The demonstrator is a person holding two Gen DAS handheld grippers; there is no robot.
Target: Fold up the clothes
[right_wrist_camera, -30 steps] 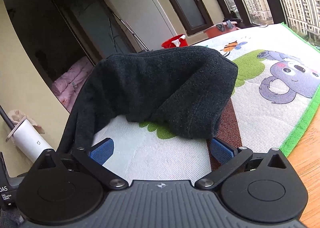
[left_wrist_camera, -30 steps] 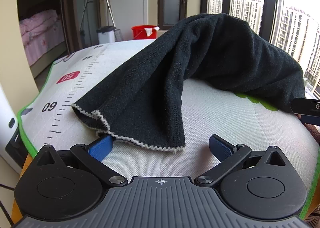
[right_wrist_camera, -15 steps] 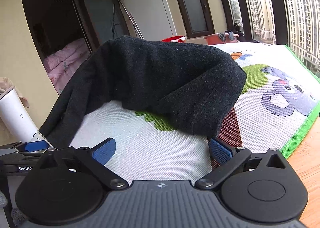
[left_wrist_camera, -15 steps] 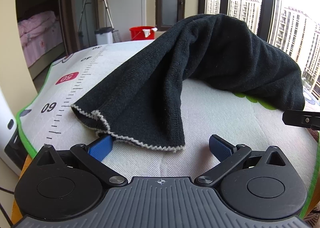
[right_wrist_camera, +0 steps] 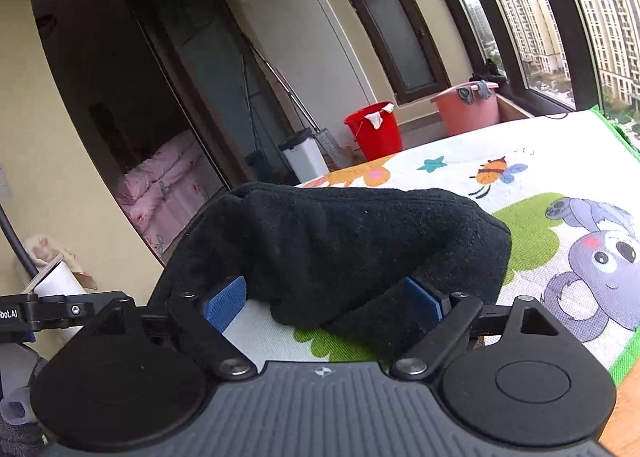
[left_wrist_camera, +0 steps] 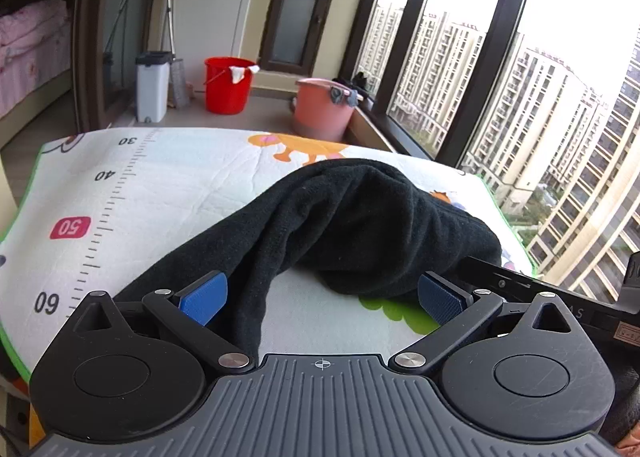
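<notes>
A black knit garment (left_wrist_camera: 360, 225) lies humped on a printed play mat (left_wrist_camera: 168, 185); it also shows in the right wrist view (right_wrist_camera: 352, 241). My left gripper (left_wrist_camera: 320, 297) is open, with the garment's near left end lying between its blue pads (left_wrist_camera: 202, 297). My right gripper (right_wrist_camera: 324, 303) is open, with the garment's near right end bunched between its blue pads (right_wrist_camera: 224, 303). The garment edges at both grippers are hidden under the folds.
The mat (right_wrist_camera: 540, 177) has a ruler strip (left_wrist_camera: 100, 217) on the left and cartoon animals (right_wrist_camera: 600, 261) on the right. A red bucket (left_wrist_camera: 228, 85), a pink bucket (left_wrist_camera: 324, 109) and a white bin (left_wrist_camera: 152, 85) stand on the floor beyond. The right gripper's body (left_wrist_camera: 560, 297) is at the right.
Both grippers moved forward over the garment's near ends, so cloth now lies between their pads. The views tilted up and the garment looks lower and flatter.
</notes>
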